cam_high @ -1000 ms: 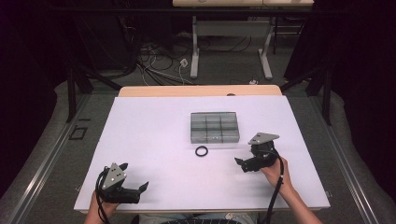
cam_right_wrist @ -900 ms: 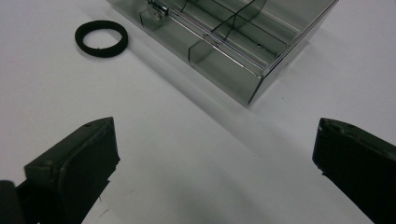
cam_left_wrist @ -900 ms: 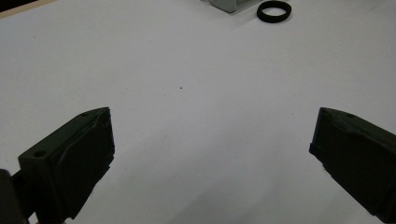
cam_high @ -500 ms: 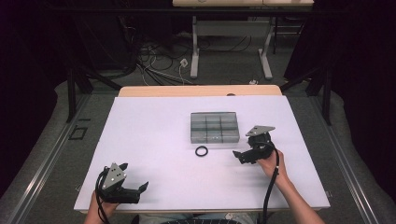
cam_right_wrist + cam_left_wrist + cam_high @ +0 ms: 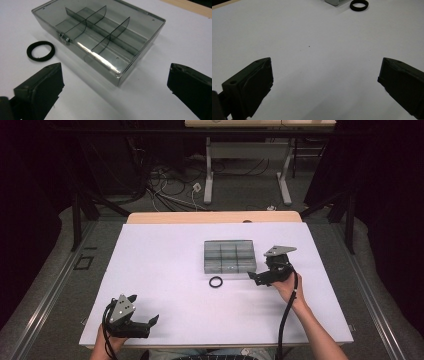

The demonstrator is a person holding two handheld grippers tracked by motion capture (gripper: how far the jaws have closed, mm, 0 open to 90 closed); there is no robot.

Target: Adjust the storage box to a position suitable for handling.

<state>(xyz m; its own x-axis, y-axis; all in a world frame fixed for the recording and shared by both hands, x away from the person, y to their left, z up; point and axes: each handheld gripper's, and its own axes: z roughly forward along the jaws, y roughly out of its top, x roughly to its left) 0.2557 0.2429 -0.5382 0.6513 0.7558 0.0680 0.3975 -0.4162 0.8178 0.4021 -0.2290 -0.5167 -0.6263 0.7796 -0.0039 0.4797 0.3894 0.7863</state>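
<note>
right gripper view first: clear compartment box [image 5: 100, 40] lying flat on the white tabletop [image 5: 155, 100], lid down, small metal latch [image 5: 64, 37] on the near long side, thin dividers inside, compartments apparently empty. black ring [image 5: 40, 50] just beside the box, off the latch-side corner, not touching. right tongs [image 5: 113, 87] spread wide, pinching nothing, aimed at the box's near corner and close to it.

high view: same box [image 5: 229, 256] near the middle of the tabletop, ring [image 5: 216, 282] just in front of the box, right tongs [image 5: 259, 277] beside the box's front right corner. left tongs [image 5: 145, 319] well apart from the box, at the near left edge, also spread and empty – confirmed in the left gripper view [image 5: 325, 85], with the ring [image 5: 359, 5] far ahead.

handling, as a judgement: box likely light, stiff, thin-walled plastic – smooth and slippery, prone to sliding when nudged, possibly brittle at the hinge. best held across the short walls, or steadied on one side while working the latch. ring likely soft, light, rubbery; easiest pinched across one side of its band.
</note>
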